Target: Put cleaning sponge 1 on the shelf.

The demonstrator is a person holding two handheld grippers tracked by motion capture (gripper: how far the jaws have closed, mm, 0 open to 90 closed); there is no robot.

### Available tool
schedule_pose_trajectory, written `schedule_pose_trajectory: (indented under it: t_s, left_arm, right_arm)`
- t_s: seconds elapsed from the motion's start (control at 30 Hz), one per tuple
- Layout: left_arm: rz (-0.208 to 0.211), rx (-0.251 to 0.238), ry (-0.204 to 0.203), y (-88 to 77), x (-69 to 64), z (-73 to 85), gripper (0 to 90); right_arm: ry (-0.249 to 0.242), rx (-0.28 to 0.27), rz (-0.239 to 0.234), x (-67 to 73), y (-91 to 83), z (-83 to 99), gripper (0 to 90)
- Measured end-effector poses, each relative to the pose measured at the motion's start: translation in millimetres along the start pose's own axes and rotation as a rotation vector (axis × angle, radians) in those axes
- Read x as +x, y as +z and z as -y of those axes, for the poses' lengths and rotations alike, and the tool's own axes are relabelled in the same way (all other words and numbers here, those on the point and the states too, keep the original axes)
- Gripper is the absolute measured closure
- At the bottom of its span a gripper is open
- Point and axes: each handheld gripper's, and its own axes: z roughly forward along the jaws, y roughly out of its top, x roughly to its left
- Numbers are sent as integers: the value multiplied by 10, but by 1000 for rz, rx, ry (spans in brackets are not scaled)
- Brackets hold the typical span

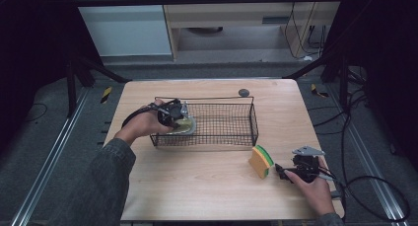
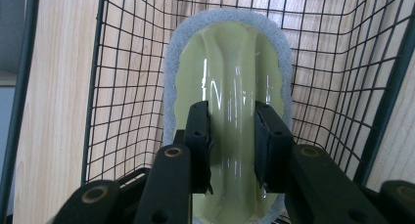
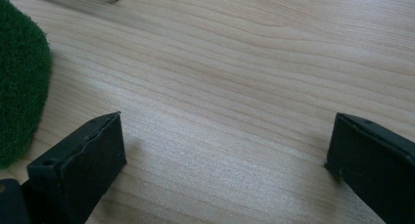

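Wire basket (image 1: 217,137) holds a glossy pale-green, grey-rimmed scrubber (image 2: 230,77), pinched by left fingers (image 2: 198,136); right fingers (image 3: 83,160) spread.

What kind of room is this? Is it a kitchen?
Probably not a kitchen, more likely a lab or workshop: a lone wooden table with a wire basket on it, black curtains at the sides, and loose cables on the floor.
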Motion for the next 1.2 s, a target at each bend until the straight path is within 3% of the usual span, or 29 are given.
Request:
schedule_pose_trajectory:
  t_s: [1.07,1.2]
  left_arm:
    - [14,36,-3,166,-26,-25,702]
    - [17,46,-17,178,-24,-15,652]
  right_arm:
    - [0,0,-1,1,-1,1,11]
    - [0,0,-1,1,-1,1,11]
